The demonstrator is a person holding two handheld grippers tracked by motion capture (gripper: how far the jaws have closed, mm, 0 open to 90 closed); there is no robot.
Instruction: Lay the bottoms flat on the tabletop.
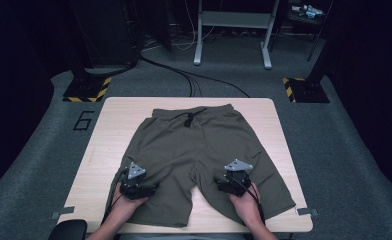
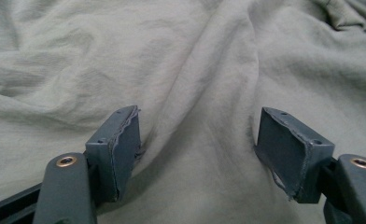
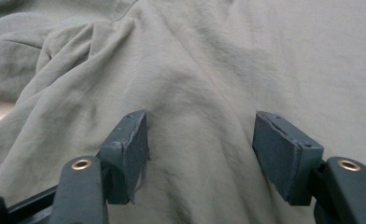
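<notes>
A light wooden bench (image 1: 109, 120) stands on grey carpet (image 1: 334, 150). Beyond its far edge, black cables (image 1: 184, 75) run towards what seems a grey metal stand (image 1: 234, 30).

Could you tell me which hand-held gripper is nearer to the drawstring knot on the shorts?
Neither clearly; the drawstring knot lies far ahead, midway between them. Left hand-held gripper sits on the left leg, right hand-held gripper on the right.

shorts (image 1: 204, 145) | olive-green, drawstring waist | spread flat, front up, lightly wrinkled | waistband at far side, legs toward near edge | centred on counter (image 1: 109, 115)
</notes>
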